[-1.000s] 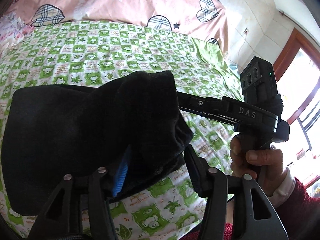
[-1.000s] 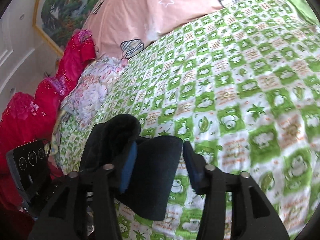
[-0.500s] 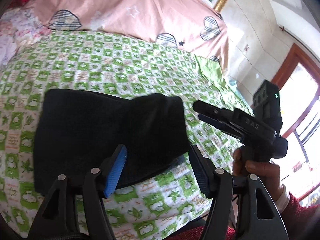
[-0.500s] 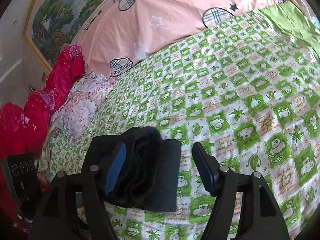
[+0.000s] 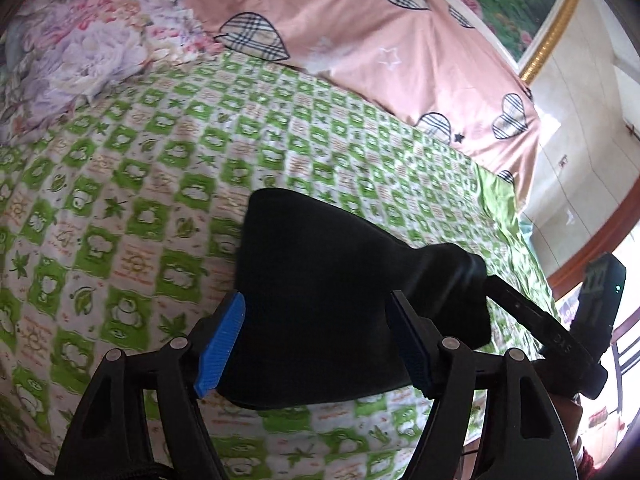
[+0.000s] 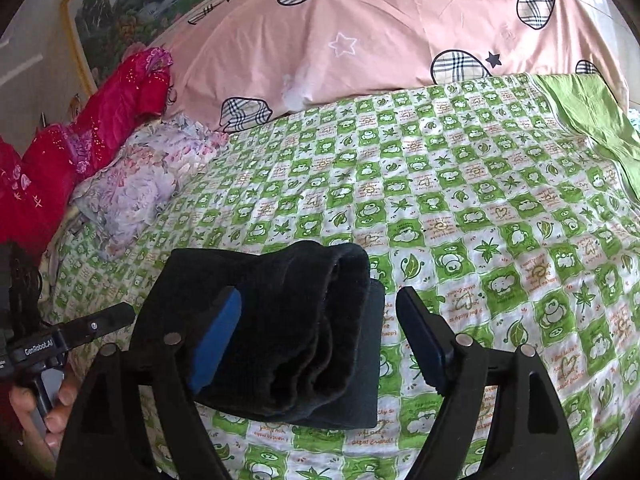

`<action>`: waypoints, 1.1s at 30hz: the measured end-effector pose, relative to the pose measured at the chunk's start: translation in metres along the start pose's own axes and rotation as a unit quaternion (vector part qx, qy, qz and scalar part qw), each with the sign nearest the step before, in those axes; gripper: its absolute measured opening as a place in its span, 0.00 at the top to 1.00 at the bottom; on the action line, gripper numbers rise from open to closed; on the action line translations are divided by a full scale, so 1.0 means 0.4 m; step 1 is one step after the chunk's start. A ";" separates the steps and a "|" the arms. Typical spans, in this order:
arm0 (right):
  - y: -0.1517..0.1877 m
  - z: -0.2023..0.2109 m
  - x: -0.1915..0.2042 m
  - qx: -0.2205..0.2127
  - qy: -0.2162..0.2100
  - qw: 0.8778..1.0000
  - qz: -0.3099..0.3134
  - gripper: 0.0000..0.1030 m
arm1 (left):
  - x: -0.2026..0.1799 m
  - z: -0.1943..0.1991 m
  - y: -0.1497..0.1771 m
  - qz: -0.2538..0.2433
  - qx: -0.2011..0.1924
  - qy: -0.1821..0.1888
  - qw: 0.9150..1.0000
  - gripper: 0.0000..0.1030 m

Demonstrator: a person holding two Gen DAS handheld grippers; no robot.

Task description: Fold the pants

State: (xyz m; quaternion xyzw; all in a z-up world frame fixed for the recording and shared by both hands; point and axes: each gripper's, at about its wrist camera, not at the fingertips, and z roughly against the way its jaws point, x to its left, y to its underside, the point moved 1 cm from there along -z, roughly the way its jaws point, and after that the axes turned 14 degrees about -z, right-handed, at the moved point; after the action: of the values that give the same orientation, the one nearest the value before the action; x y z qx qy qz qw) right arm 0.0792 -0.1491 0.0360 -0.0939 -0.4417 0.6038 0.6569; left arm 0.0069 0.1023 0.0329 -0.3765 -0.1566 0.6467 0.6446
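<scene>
Both claws are spreading wide, gripping nothing: left gripper, stamped "GenRobot.AI", and right gripper straddle the folded black pants lying on the green checked sheet before a pink quilt.

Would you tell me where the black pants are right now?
The folded black pants lie on the green checked bedspread near its front edge, low centre in both wrist views, well short of the pink pillow.

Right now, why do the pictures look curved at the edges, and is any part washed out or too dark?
Left wrist view: fisheye bends the bed; the window is blown out; the pants read as featureless black. Right wrist view: same curving, even daylight, pants' folds visible.
</scene>
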 end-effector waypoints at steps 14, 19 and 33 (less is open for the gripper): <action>0.013 -0.058 -0.023 0.026 0.017 0.999 -0.024 0.21 | 0.036 -0.069 -0.026 0.013 0.023 -0.006 1.000 0.26; 0.027 -0.077 -0.049 0.034 0.046 0.998 -0.006 0.21 | 0.042 -0.098 -0.024 0.013 0.038 -0.006 0.999 0.26; 0.046 -0.111 -0.109 0.057 0.031 0.998 -0.011 0.21 | 0.079 -0.158 -0.002 0.034 0.067 0.003 0.997 0.25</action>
State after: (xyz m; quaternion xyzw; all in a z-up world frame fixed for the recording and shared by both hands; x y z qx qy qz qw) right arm 0.1021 -0.1642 -0.0229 -0.0702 -0.3867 0.6178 0.6811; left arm 0.0545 0.1146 -0.0175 -0.3398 -0.0983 0.6761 0.6464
